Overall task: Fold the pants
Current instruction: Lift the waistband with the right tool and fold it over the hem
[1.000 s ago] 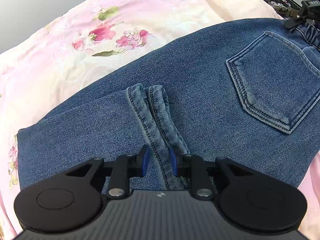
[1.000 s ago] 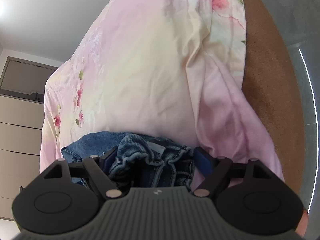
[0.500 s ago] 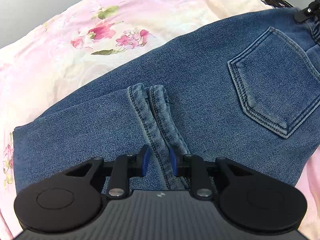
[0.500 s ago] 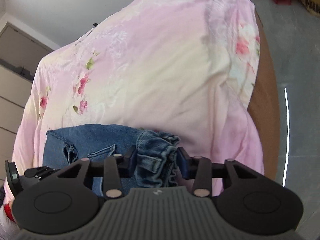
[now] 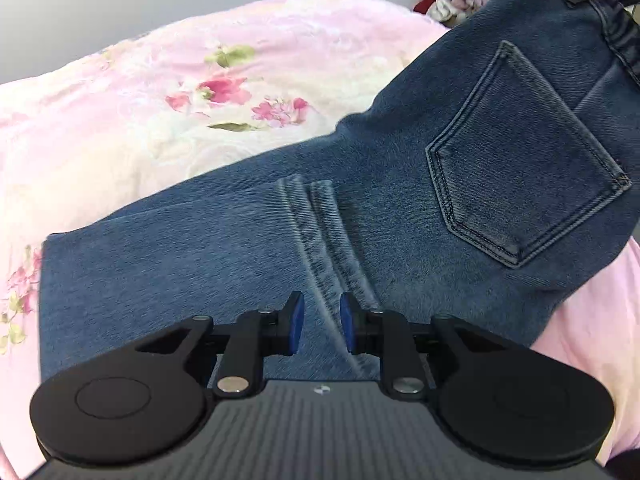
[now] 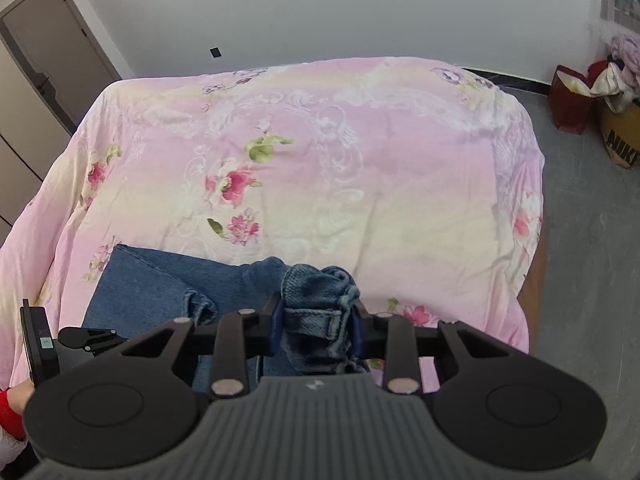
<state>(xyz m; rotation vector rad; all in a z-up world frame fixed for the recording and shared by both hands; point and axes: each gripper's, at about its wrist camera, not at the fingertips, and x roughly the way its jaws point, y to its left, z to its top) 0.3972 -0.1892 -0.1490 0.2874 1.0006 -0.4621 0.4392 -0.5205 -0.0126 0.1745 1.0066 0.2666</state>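
**Denim in both tongs, waist end lifted**

Denim bunches between my right tongs [image 6: 316, 328], which grip the gathered waistband; my left tongs [image 5: 320, 328] sit narrow astride the stacked leg hems, though I cannot tell whether they pinch. The pants [image 5: 400, 200] lie half-folded on the bed [image 6: 320, 152], pocket up. I judge them heavy, limp and grippy; thick seams and waistband give the surest hold.

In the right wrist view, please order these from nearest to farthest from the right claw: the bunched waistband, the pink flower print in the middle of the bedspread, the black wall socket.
1. Bunched waistband: clamped inside the right claw.
2. Pink flower print: middle of the bedspread, up and left.
3. Black wall socket: on the wall behind the bed.
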